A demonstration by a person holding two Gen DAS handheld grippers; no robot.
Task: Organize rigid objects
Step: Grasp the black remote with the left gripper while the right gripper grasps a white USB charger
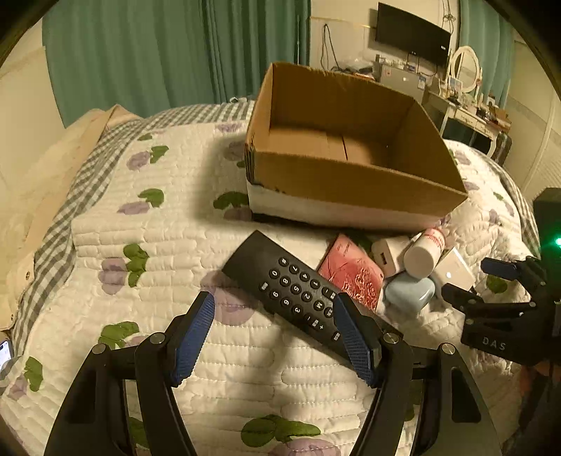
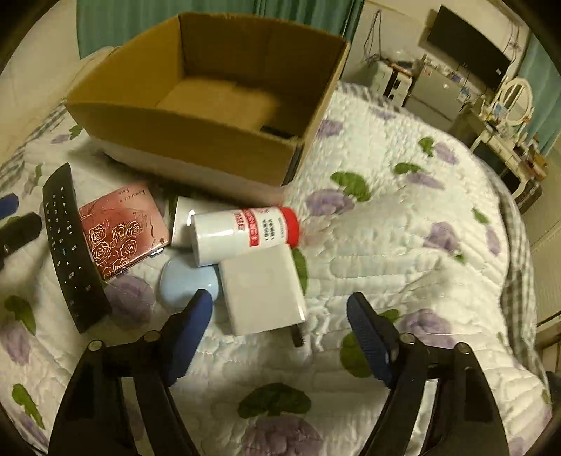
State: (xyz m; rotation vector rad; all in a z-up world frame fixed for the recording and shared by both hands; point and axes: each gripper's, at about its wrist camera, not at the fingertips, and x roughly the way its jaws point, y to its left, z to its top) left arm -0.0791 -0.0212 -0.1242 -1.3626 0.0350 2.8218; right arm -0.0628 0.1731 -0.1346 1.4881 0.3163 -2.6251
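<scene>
An open cardboard box [image 1: 354, 182] [image 2: 196, 140] stands on the quilted bed, with a small dark thing in one corner. In front of it lie a black remote [image 1: 298, 291] [image 2: 70, 245], a pink rose-pattern case [image 1: 354, 273] [image 2: 121, 231], a white bottle with a red cap [image 1: 426, 250] [image 2: 245, 231], a white flat box [image 1: 455, 272] [image 2: 263, 287], a light blue case [image 1: 408, 291] [image 2: 186, 284] and a white charger [image 1: 387, 254] [image 2: 182, 224]. My left gripper [image 1: 273, 310] is open, its right finger over the remote's near end. My right gripper [image 2: 280, 308] [image 1: 466, 280] is open around the white flat box's near end.
The bed has a floral quilt [image 2: 403, 245] with a checked border. A dresser with a round mirror [image 1: 464, 68] and a wall monitor [image 1: 412, 33] stand beyond the bed. Green curtains [image 1: 157, 52] hang behind.
</scene>
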